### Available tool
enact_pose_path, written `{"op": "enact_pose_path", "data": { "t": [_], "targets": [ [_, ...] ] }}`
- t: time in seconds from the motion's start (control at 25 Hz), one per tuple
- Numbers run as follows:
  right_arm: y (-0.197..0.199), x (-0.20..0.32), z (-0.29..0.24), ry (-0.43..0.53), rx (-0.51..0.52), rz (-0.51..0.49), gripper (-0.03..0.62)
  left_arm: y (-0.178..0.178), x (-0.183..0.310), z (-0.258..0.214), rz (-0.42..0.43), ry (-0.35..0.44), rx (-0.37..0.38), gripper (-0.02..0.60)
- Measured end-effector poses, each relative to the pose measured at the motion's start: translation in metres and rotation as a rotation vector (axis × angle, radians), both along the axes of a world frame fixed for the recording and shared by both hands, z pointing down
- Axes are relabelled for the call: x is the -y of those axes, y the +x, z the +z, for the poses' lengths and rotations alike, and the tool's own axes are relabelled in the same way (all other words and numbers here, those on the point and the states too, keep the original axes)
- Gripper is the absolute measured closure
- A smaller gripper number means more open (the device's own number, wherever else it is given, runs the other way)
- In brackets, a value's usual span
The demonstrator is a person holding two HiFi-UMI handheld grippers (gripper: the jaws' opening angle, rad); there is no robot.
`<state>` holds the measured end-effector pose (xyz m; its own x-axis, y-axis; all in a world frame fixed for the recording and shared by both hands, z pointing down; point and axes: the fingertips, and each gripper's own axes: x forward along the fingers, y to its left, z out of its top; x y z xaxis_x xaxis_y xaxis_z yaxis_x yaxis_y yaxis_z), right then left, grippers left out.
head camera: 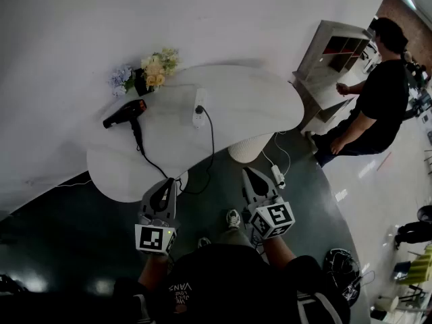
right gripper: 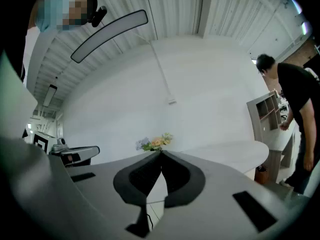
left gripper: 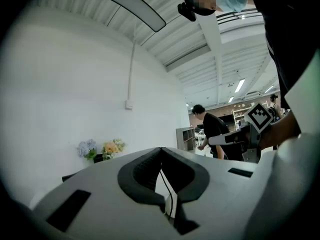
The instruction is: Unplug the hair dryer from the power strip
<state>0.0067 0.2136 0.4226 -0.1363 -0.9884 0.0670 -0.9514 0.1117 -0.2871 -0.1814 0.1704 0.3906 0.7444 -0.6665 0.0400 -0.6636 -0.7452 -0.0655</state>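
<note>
A black hair dryer (head camera: pixel 125 114) lies on the white curved table (head camera: pixel 256 103) at its left part. Its black cord (head camera: pixel 150 159) runs off the table's near edge. A white power strip (head camera: pixel 198 107) lies mid-table with a black cable (head camera: pixel 211 140) leaving it toward the floor. My left gripper (head camera: pixel 165 184) and right gripper (head camera: pixel 250 175) hang level over the dark floor, short of the table's near edge, both shut and empty. The left gripper's tips (left gripper: pixel 160 149) meet, as do the right gripper's tips (right gripper: pixel 160 153). From the gripper views the table top is mostly hidden behind the jaws.
A vase of flowers (head camera: pixel 150 72) stands at the table's back left by the wall. A person (head camera: pixel 375 93) stands at a white shelf unit (head camera: pixel 334 59) to the right. A second white strip with a cord (head camera: pixel 277 175) lies on the floor near the table's white base (head camera: pixel 248 147).
</note>
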Motion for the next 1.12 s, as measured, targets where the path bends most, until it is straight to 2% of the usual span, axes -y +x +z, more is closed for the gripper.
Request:
{"op": "enact_pose_path", "data": {
  "t": [0.12,0.44,0.76,1.12],
  "targets": [
    [0.012,0.010,-0.001,0.019,0.041,-0.010,0.551,0.010,0.008,0.001,-0.008,-0.003,0.001,0.563],
    [0.048,0.053,0.009,0.010,0.033,-0.057,0.549,0.046,0.048,0.008,-0.054,-0.002,0.000,0.563],
    [0.089,0.098,0.020,-0.008,0.022,-0.152,0.548,0.092,0.082,0.016,-0.121,0.012,0.004,0.561],
    [0.119,0.137,0.028,-0.033,0.015,-0.260,0.548,0.122,0.108,0.034,-0.212,-0.020,0.022,0.561]
  ]
}}
